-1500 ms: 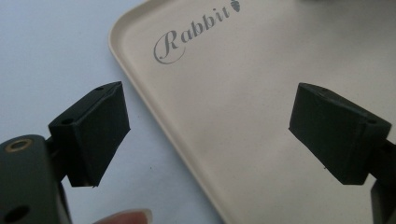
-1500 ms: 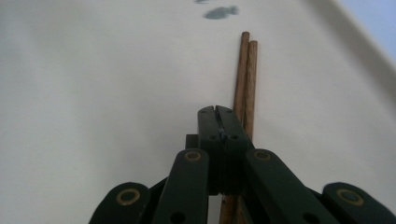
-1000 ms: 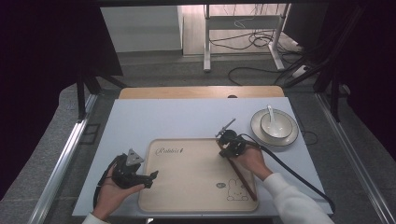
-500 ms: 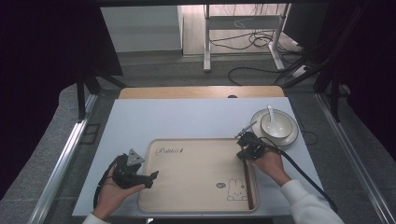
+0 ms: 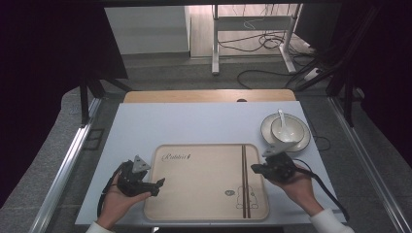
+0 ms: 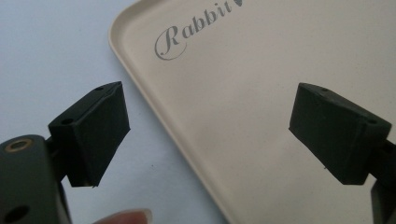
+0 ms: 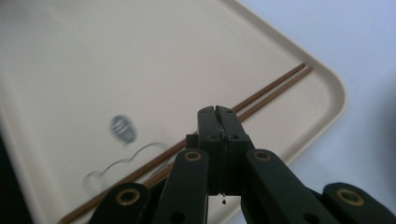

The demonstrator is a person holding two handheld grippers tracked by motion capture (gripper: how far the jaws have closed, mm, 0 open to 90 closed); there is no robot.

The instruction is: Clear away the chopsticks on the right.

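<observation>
**Right gripper now at the tray's right edge, chopsticks lying on the tray**

Since the earlier frames the right gripper (image 5: 256, 168) has moved from the far right corner of the tray, near the bowl, back to the right edge of the tray (image 5: 204, 150), and a pair of brown chopsticks (image 5: 245, 179) now lies on the tray where before the surface was bare. The left gripper (image 5: 158, 184) has stayed at the tray's left edge.

In the right gripper view the two black jaws are pressed together with nothing between them. The chopsticks (image 7: 271, 88) lie side by side on the tray, beyond and beneath the closed tips, apart from them. They run along the right side of the tray, past the printed rabbit drawing (image 5: 241, 196).

In the left gripper view the jaws stand wide apart and hold nothing. The left pad (image 6: 93, 130) is over the pale blue table (image 6: 51, 56), the right pad over the tray, so the tray's rim (image 6: 154, 116) passes between them. The word "Rabbit" (image 6: 196, 28) is printed just beyond the pads.

Behind the right hand (image 5: 296, 187), a white bowl (image 5: 284, 130) with a white spoon (image 5: 282, 119) in it stands on a plate (image 5: 303, 141), well apart from the chopsticks.
</observation>
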